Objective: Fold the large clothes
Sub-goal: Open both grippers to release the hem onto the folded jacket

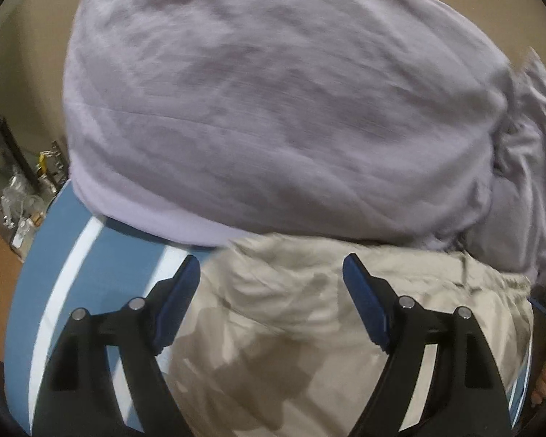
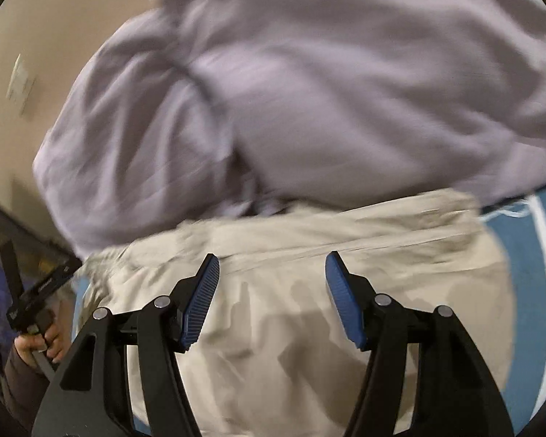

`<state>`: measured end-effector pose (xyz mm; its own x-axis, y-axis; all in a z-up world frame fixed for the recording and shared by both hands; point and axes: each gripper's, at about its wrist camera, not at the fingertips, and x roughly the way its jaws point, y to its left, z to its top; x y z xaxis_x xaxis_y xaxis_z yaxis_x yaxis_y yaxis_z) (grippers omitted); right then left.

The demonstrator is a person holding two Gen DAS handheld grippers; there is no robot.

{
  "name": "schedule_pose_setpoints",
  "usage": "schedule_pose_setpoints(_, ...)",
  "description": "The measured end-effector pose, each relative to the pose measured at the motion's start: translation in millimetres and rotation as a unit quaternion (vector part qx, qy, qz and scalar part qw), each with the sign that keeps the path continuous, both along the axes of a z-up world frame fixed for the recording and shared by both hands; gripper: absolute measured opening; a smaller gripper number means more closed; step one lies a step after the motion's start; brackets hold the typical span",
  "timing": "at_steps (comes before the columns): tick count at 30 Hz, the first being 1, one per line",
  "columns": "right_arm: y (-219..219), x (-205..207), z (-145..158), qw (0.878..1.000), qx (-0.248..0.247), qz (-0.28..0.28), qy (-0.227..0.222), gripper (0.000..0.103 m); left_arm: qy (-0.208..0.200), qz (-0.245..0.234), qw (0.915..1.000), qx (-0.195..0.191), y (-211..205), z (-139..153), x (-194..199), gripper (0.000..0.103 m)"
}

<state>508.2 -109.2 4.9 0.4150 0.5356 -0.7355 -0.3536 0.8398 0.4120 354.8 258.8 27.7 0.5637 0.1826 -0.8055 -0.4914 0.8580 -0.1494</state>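
Observation:
A beige garment (image 1: 291,327) lies crumpled on a blue cloth with white stripes (image 1: 120,255). My left gripper (image 1: 272,267) is open just above it, holding nothing. A large lilac garment (image 1: 273,109) lies bunched behind it and overlaps its far edge. In the right wrist view my right gripper (image 2: 272,266) is open over the same beige garment (image 2: 291,327), with the lilac garment (image 2: 327,91) heaped beyond. The picture is blurred by motion.
The blue striped cloth (image 2: 527,273) shows at the right of the right wrist view. The other gripper's handle and a hand (image 2: 40,309) are at the left there. A cluttered shelf (image 1: 22,189) stands at the far left. Beige wall (image 2: 54,36) behind.

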Motion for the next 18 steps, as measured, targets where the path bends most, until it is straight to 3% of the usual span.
schedule_pose_setpoints(7,74,-16,-10,0.997,-0.022,0.072,0.012,0.063,-0.01,-0.063,0.9979,0.01,-62,5,7,0.083)
schedule_pose_setpoints(13,97,-21,-27,0.993,-0.055,0.096,0.029,0.062,-0.003,-0.103,0.9941,0.035,-102,-3,11,0.084)
schedule_pose_setpoints(15,104,-24,-36,0.992,-0.064,0.107,0.033,0.035,0.001,-0.107,0.9936,0.035,-106,-7,12,0.084)
schedule_pose_setpoints(18,103,-27,-39,0.991,-0.071,0.113,0.023,0.012,0.005,-0.11,0.9933,0.034,-106,-12,14,0.084)
